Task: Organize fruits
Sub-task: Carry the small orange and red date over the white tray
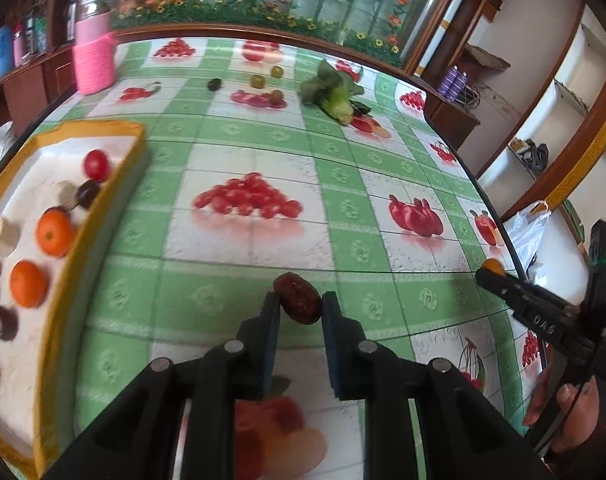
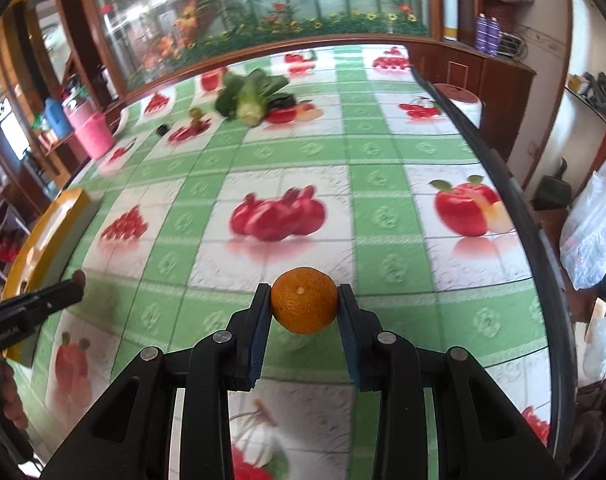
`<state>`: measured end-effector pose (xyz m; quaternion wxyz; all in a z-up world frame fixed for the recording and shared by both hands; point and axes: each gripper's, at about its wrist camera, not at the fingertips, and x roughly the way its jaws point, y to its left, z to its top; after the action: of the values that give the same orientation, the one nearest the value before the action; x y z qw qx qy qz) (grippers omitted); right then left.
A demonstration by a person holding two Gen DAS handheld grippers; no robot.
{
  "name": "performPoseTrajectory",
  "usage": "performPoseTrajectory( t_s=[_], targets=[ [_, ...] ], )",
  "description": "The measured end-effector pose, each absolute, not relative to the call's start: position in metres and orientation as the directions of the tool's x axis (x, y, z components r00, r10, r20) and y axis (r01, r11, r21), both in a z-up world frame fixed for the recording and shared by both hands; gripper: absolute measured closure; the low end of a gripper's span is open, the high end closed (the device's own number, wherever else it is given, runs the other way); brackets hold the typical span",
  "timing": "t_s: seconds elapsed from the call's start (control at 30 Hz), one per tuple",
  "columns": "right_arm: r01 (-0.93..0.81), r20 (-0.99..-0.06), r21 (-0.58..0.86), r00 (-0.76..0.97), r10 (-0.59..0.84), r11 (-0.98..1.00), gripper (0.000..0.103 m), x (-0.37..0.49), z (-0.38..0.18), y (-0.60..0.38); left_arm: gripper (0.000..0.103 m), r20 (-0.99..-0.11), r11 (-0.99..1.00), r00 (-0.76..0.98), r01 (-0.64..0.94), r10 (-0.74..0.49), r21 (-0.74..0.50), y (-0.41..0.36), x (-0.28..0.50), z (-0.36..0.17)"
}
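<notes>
— Jaws first: what does each pair hold?

— Left gripper point(image 1: 300, 305) is pinching a dark red date point(image 1: 298, 298) between its pads, lifted clear of the tabletop point(image 1: 263, 136). Right gripper point(image 2: 304, 300) is clamped on a small orange point(image 2: 304, 300), one pad on either side, also held above the cloth.

— Can each gripper see the other?

— Yes. In the left wrist view the right one comes in from the right edge of the table, an orange patch at its tip. In the right wrist view the left one enters from the left, just in front of the tray.

— Where is the tray?

— Along the left edge of the tabletop: a white tray point(image 1: 103, 126) with a yellow rim. It holds two oranges point(image 1: 55, 233), a red tomato point(image 1: 96, 165), a dark round fruit point(image 1: 88, 193) and several pale and dark pieces I cannot identify.

— And the rest of the fruit?

— Near the far edge, well apart from the tray: three small green fruits point(image 1: 257, 81) and one dark fruit point(image 1: 214, 84). Just to their right lies a leafy green vegetable point(image 1: 335, 94). A pink cup point(image 1: 94, 60) stands at the far left corner.
</notes>
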<state>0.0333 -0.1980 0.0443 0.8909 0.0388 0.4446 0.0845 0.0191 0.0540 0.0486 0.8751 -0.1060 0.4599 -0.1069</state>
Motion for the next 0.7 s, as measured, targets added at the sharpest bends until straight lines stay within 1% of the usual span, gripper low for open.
performPoseTrajectory(
  t_s=[0.2,0.4,0.53,0.7],
  targets=[
    [-0.206,-0.799,0.148,0.551,0.24,0.967,0.071,0.031,0.037,-0.148,0.079,-0.77,0.959,0.589,0.034,-0.246,-0.281,0.09,-0.002,0.057],
    [-0.322,-0.798,0.145,0.521,0.302,0.936,0.071,0.031,0.043,-0.085,0.079,-0.756,0.955,0.622,-0.041,-0.205,-0.292,0.133,-0.019,0.063],
    [-0.39,-0.79,0.153,0.504,0.349,0.908,0.071,0.032,0.05,-0.047,0.079,-0.749,0.952,0.644,-0.102,-0.157,-0.287,0.166,-0.031,0.067],
    [-0.483,-0.777,0.169,0.472,0.417,0.859,0.071,0.035,0.062,0.007,0.079,-0.76,0.953,0.644,-0.171,-0.084,-0.251,0.204,-0.045,0.065]
  ],
)
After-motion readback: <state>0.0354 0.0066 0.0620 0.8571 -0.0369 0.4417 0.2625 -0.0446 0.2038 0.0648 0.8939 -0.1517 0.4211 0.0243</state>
